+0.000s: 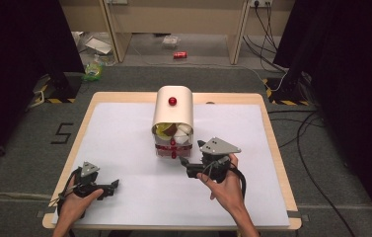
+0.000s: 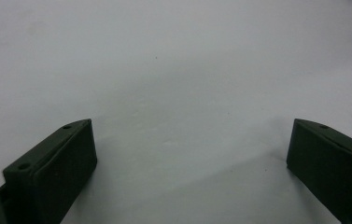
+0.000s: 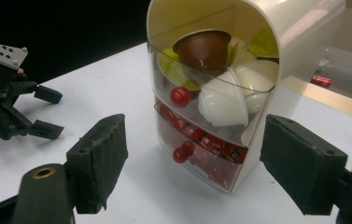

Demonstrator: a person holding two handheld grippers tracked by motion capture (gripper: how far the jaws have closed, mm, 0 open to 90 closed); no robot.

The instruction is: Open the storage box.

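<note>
Right gripper (image 1: 186, 163) fingers parted, empty, level with drawer knobs (image 3: 180, 96) of upright capsule box (image 1: 172, 111) just ahead; left gripper (image 1: 112, 186) released, resting farther off on surface (image 1: 124, 148).

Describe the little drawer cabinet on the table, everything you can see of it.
The drawer cabinet is a small cream box with a rounded top, plastic by the look, standing upright near the middle of the white table top. It has two clear drawers, each with a red ball knob. The upper holds coffee capsules: brown, white and yellow-green. The lower holds red ones. A third red knob sits on top. Nothing touches it; the right gripper faces it, jaws open and apart from it.
</note>
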